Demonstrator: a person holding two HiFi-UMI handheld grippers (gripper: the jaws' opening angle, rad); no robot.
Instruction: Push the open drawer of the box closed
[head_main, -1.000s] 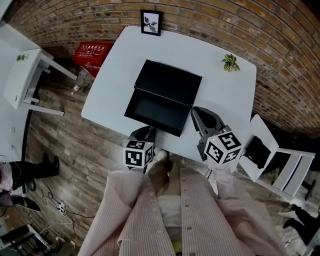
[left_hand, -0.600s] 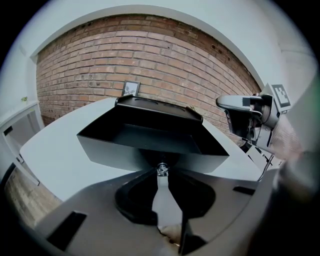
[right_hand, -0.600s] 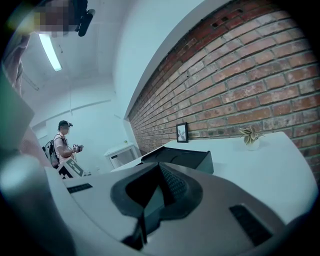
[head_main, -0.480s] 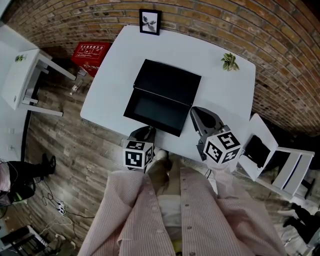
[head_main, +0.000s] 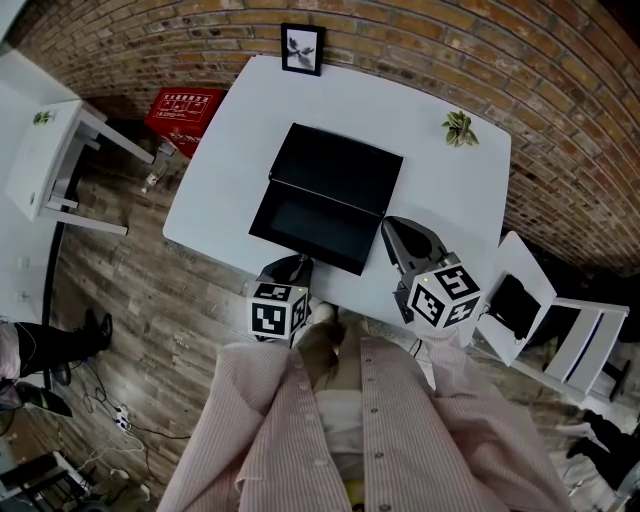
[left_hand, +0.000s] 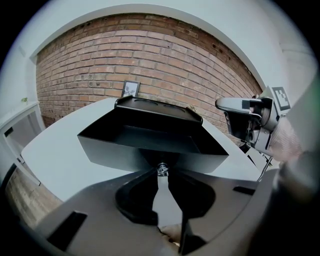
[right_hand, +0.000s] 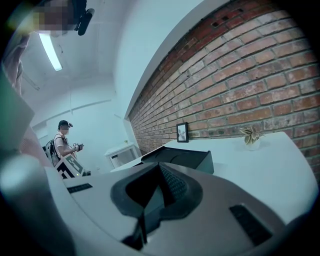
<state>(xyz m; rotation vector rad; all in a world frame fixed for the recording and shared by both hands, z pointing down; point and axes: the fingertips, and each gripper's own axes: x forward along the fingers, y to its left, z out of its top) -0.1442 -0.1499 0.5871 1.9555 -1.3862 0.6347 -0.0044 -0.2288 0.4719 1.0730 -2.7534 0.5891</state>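
Sizing things up from the biggest down, the white table (head_main: 440, 190) is smooth and glossy, so I'd guess the black box (head_main: 335, 165) at its middle could skate if shoved hard. That box is a flat, rigid, matte slab with squared edges. Its drawer (head_main: 310, 225) juts from the box's near side toward the person. It is a shallow, thin-walled, empty tray, likely light and stiff. A square push on the middle of its flat front panel should slide it in without jamming. The left gripper (head_main: 296, 262) sits at that panel, tips nearly together and, as far as I can make out, pinching the small shiny knob (left_hand: 161, 169). The right gripper (right_hand: 160, 167), off the box's right front corner, has its jaws pressed together on nothing.
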